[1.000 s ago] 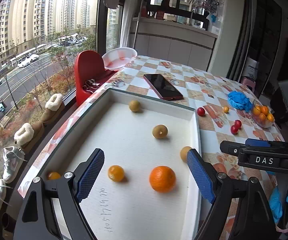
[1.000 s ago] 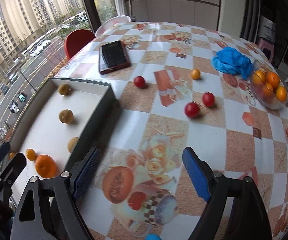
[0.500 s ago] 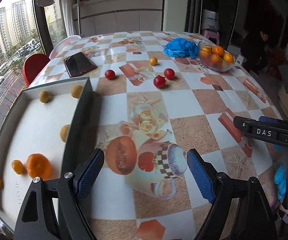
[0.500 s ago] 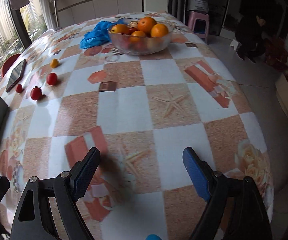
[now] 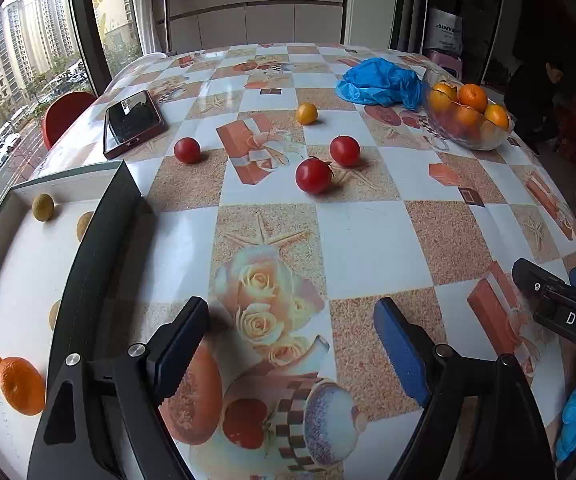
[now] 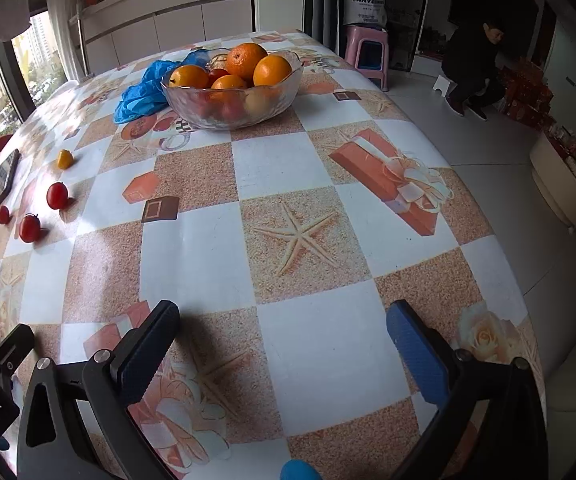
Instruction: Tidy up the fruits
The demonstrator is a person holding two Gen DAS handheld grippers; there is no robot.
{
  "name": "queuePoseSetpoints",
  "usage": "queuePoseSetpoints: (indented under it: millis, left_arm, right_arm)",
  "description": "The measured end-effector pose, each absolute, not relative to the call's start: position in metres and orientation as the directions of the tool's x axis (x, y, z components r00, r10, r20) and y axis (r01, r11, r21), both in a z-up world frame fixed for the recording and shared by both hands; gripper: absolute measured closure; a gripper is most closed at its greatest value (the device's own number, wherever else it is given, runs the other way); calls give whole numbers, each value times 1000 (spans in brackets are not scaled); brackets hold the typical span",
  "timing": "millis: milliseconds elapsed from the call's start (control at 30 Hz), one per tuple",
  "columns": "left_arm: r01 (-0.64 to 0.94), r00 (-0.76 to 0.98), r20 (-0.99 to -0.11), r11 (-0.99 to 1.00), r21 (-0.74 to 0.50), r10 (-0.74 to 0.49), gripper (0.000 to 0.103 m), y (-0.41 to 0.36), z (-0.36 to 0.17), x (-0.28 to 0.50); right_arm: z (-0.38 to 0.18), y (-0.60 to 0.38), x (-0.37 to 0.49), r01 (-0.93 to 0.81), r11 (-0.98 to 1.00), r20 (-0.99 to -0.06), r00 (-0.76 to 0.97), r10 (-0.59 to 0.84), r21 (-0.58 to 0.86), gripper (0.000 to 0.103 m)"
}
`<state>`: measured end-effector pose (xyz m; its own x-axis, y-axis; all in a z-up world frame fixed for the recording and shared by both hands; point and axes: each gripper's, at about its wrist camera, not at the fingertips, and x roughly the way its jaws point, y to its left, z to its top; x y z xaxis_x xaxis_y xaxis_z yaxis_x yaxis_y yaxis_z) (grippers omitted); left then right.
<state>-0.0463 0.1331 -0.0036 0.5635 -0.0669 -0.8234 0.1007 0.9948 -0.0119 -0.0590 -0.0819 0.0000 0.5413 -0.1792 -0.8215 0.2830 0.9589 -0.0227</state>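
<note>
Both the left gripper (image 5: 290, 340) and the right gripper (image 6: 284, 346) hang wide and empty over bare checkered tabletop (image 6: 288, 168), the right one's jaws having just spread, near the tabletop's edge by the tiled floor (image 6: 528, 208). Ahead lie three tomatoes (image 5: 313, 175) and one small orange fruit (image 5: 306, 113), well apart. The glass bowl (image 6: 228, 112) holds perhaps four oranges, and the tray (image 5: 100, 240) at the window side holds more fruit.

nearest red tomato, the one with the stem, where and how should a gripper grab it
Probably grip the nearest tomato across its round middle, coming from above with the jaws to either side. It sits alone on the table, clear of the other tomato, and its stem points sideways.
</note>
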Motion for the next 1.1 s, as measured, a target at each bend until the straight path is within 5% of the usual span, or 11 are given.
queuePoseSetpoints:
  millis: [100, 1100]
  left_arm:
    - [84, 559, -826, 996, -21, -65, 1, 134, -8, -40]
    - [75, 576, -815, 997, -22, -61, 1, 134, -9, -41]
  right_arm:
    - [0, -82, -61, 280, 960, -814, 553, -178, -19, 0]
    - [1, -81, -61, 279, 960, -814, 553, -177, -19, 0]
